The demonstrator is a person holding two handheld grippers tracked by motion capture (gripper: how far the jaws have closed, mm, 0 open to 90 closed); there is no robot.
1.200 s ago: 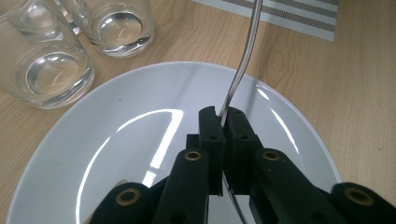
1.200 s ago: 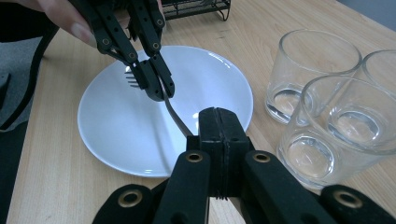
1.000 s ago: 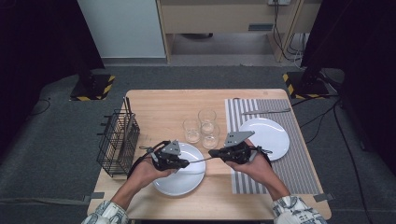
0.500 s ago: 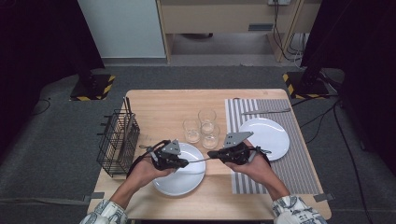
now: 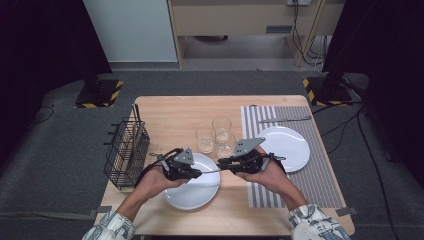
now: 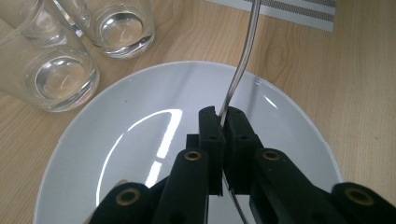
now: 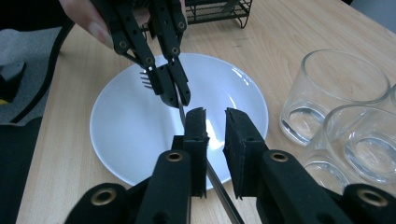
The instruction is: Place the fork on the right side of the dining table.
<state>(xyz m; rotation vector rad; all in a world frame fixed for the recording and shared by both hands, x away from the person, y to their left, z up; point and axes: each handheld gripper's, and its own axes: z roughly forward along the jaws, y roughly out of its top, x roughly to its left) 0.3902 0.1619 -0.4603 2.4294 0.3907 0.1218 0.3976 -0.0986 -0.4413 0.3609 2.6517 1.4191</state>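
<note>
A metal fork [image 5: 210, 171] hangs level over the near white plate [image 5: 192, 192], between my two grippers. My left gripper [image 5: 197, 174] is shut on the fork near its tines; its pads clamp the fork [image 6: 243, 60] above the plate [image 6: 116, 116]. My right gripper [image 5: 222, 164] faces it from the right. Its jaws have just been opening: a gap shows between its pads [image 7: 215, 121], and the fork's handle [image 7: 181, 103] runs along the inner side of one jaw, unclamped. The left gripper [image 7: 173, 95] also appears here, with the tines [image 7: 147, 80] sticking out behind it.
Three empty glasses [image 5: 205, 139] [image 5: 221, 125] [image 5: 225, 145] stand just behind the near plate. A black wire basket [image 5: 125, 150] sits at the table's left edge. On the striped mat [image 5: 300, 175] at the right lie a second white plate [image 5: 285, 147] and a piece of cutlery [image 5: 285, 119].
</note>
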